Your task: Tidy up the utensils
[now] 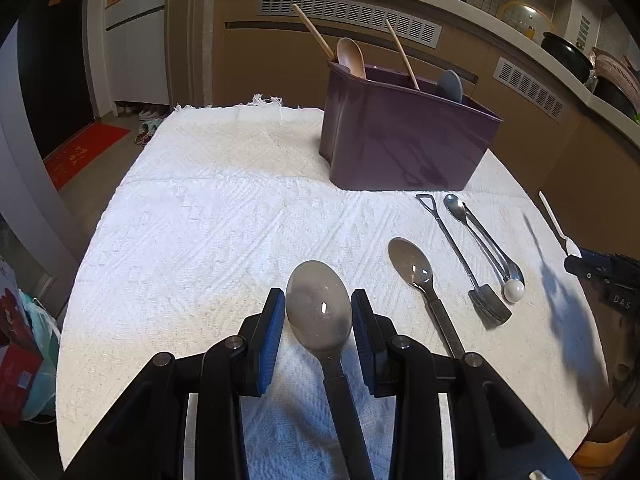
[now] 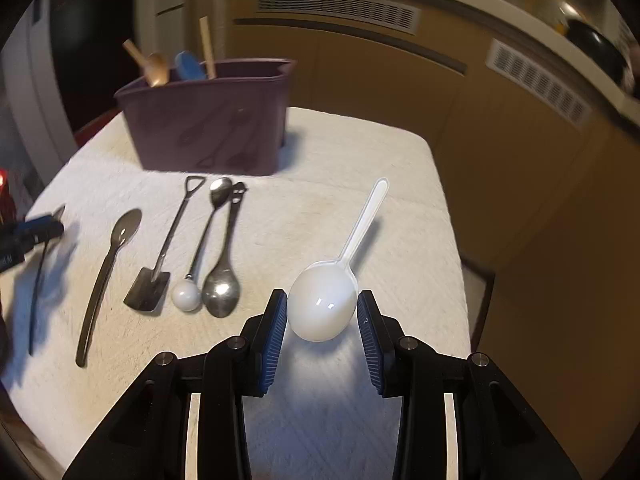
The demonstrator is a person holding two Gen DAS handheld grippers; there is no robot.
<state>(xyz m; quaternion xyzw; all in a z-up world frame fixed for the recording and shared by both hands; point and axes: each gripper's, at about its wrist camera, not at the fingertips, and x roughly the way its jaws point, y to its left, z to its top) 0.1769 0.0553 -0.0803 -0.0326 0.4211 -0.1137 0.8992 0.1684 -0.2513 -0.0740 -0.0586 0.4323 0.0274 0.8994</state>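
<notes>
While left hand-held gripper (image 1: 318, 316) clamps grey spoon (image 1: 319, 308), right hand-held gripper (image 2: 322, 312) pinches white spoon (image 2: 324, 306).

The right gripper (image 2: 322, 312) held a white plastic spoon (image 2: 324, 306) by its bowl, the blue pads (image 2: 276, 336) pressed against either side and the handle pointing up and away from the fingers. Below lay a white textured cloth (image 2: 400, 200). To the gripper's left, a row of utensils rested on the cloth: a steel spoon (image 2: 221, 284) nearest, then a spoon with a white ball end (image 2: 186, 296), a small shovel-shaped spoon (image 2: 147, 286) and a long dark spoon (image 2: 106, 276). Farther ahead and left stood a purple holder (image 2: 208, 120) (wooden handles and a blue utensil rose from it). The left gripper (image 2: 36, 230) showed at the far left edge, blurred.
</notes>
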